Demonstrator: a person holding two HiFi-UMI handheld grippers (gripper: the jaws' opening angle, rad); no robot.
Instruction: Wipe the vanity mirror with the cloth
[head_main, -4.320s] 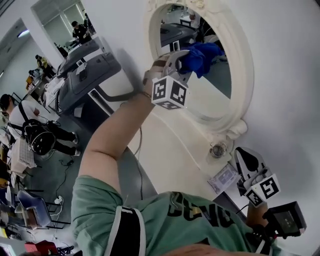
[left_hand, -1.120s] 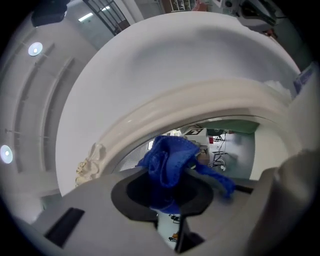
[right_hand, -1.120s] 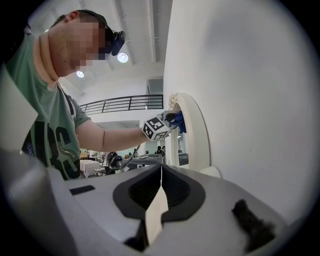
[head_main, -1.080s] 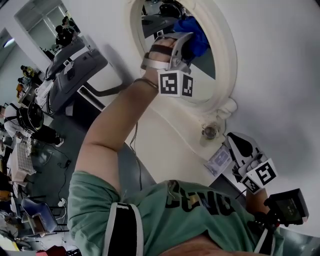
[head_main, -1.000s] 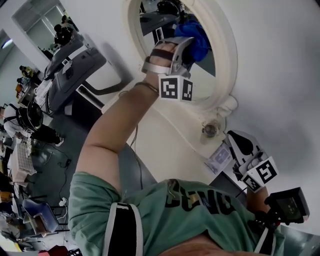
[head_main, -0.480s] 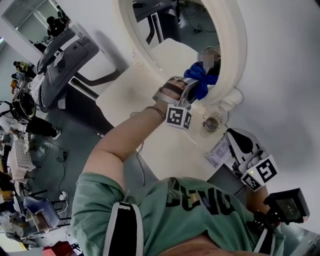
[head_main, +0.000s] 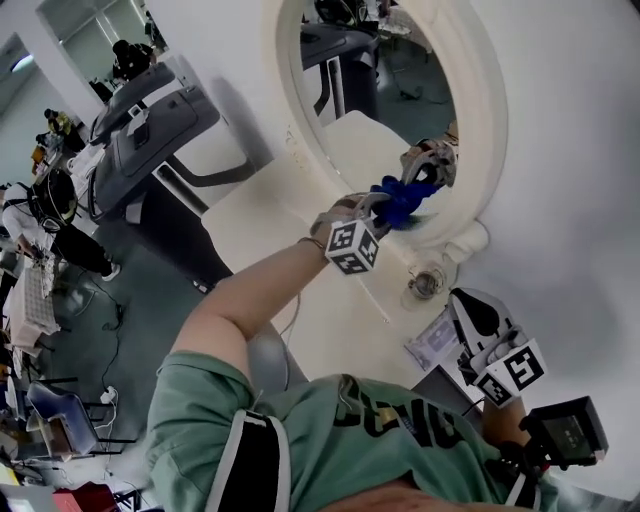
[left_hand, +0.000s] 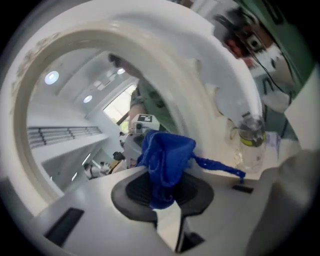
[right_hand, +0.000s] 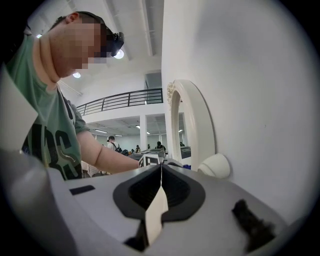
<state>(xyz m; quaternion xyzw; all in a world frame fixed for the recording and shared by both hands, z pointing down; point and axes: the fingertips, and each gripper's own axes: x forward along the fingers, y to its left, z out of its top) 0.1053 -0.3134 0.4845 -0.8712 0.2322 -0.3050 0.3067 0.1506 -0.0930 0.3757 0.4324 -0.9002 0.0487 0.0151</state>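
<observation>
**Cloth low on the glass, jar close by**

The oval vanity mirror stands on the white desk. The left gripper has its fingers clamped on the blue cloth, held against the glass near the lower frame. The right gripper hangs aside, fingers closed on nothing. A wide sweep past the rim could knock over the small glass jar beside the base.

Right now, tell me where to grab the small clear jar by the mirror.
Probably across its round body below the cap, level, from the side away from the mirror frame: the small clear jar stands upright close beside it.
</observation>
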